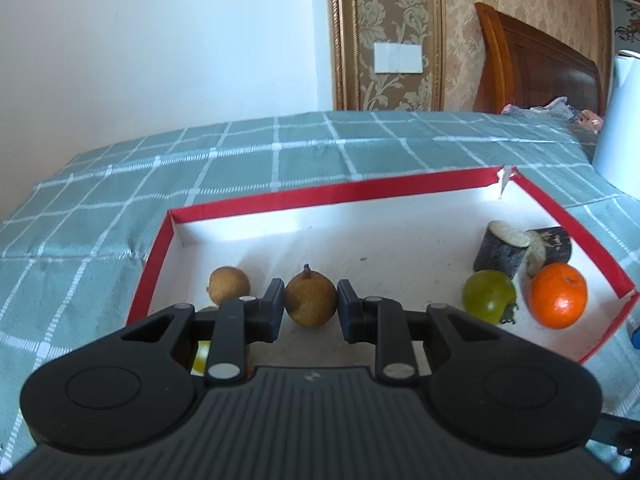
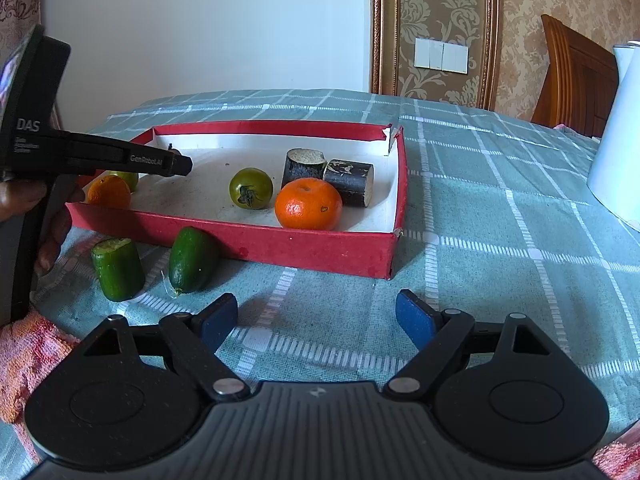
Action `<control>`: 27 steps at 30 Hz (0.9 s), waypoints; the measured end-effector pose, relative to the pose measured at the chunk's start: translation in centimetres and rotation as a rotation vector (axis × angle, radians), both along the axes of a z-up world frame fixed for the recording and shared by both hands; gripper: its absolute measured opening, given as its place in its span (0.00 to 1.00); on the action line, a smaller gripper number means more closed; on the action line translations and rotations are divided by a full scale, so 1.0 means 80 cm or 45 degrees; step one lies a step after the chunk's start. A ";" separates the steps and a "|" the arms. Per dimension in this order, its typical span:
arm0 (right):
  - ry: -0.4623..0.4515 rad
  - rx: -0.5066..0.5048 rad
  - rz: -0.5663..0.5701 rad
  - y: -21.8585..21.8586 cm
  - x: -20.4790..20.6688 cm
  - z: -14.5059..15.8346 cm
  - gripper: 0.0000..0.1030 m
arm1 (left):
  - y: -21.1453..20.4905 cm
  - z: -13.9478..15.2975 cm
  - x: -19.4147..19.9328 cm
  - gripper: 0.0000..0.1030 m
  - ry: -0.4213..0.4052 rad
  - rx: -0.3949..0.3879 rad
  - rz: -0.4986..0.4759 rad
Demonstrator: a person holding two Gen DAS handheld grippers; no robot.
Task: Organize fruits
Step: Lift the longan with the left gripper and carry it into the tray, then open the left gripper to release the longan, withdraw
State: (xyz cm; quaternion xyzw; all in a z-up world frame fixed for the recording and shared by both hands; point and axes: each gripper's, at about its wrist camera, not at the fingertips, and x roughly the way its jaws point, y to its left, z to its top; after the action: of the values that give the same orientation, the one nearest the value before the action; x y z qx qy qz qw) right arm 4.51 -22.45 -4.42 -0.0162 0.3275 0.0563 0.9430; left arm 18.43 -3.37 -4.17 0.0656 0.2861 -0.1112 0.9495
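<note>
Left wrist view: left gripper (image 1: 311,307) sits inside the red box (image 1: 336,194), fingers either side of a brown round fruit with a short stem (image 1: 311,299). Left finger (image 1: 269,312) looks to be touching the fruit's side; a thin gap shows at the right finger. Can't tell whether it's actually clamped or just bracketing. The fruit rests on the white box floor. A second brown fruit (image 1: 229,285) lies just beside it to the left, apart from the fingers. Far right of the box: green tomato (image 1: 489,297) next to a mandarin (image 1: 558,295), two dark sugarcane chunks (image 1: 500,252) behind them, one upright, one on its side. A bit of yellow-green fruit shows under the left linkage, too hidden to identify.

Right wrist view: right gripper (image 2: 316,322) is spread wide, nothing between the blue pads (image 2: 414,318), hovering over the checked green cloth (image 2: 500,208) outside the box's near wall. Two cucumber pieces (image 2: 117,269) lie on the cloth just in front of the box, near the left end, close together. Inside, a second mandarin (image 2: 109,191) sits at the near left corner with a green fruit behind it. A white kettle (image 2: 618,132) stands at the right edge, well apart from the box.
</note>
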 end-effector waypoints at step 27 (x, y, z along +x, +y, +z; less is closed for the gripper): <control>0.010 -0.004 0.016 0.005 0.002 -0.003 0.92 | 0.062 0.026 -0.132 0.67 -0.137 -0.043 0.022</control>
State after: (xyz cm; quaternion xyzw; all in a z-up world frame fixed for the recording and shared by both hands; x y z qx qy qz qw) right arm 4.71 -22.08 -4.69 -0.0197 0.3310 0.0618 0.9414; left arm 7.85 1.61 -2.08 0.0532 0.2332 -0.1039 0.9654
